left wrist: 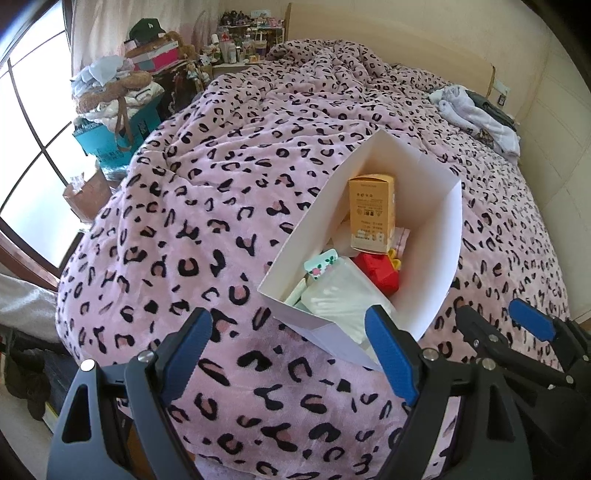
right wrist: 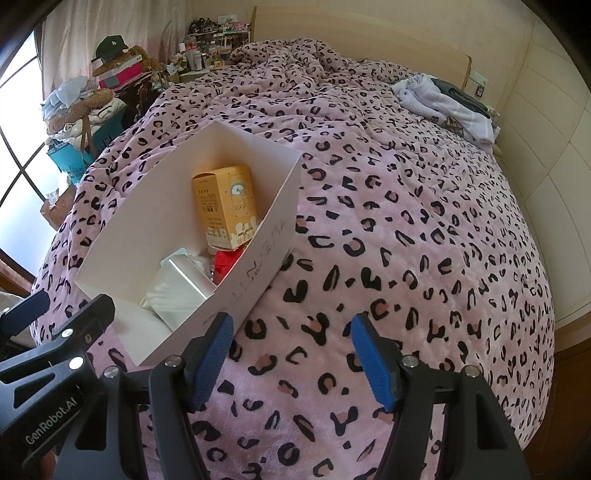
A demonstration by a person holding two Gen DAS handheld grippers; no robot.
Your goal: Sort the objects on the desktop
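A white cardboard box [left wrist: 439,236] lies on the pink leopard-print bedspread [left wrist: 221,206]. It holds an orange carton [left wrist: 371,210], a red toy [left wrist: 380,271], a floral green item [left wrist: 321,265] and a clear plastic pack [left wrist: 340,299]. The box shows in the right wrist view [right wrist: 147,206] with the orange carton [right wrist: 225,206], the red toy [right wrist: 227,258] and the clear pack [right wrist: 177,288]. My left gripper [left wrist: 291,354] is open and empty, just in front of the box's near corner. My right gripper [right wrist: 291,358] is open and empty, over the bedspread to the right of the box.
Folded clothes [left wrist: 476,114] lie at the far right of the bed by the headboard [left wrist: 388,33]. A cluttered pile of boxes, clothes and a dark cap [left wrist: 125,74] stands left of the bed. A window [left wrist: 22,147] is at the left. A wall [right wrist: 546,166] runs along the right.
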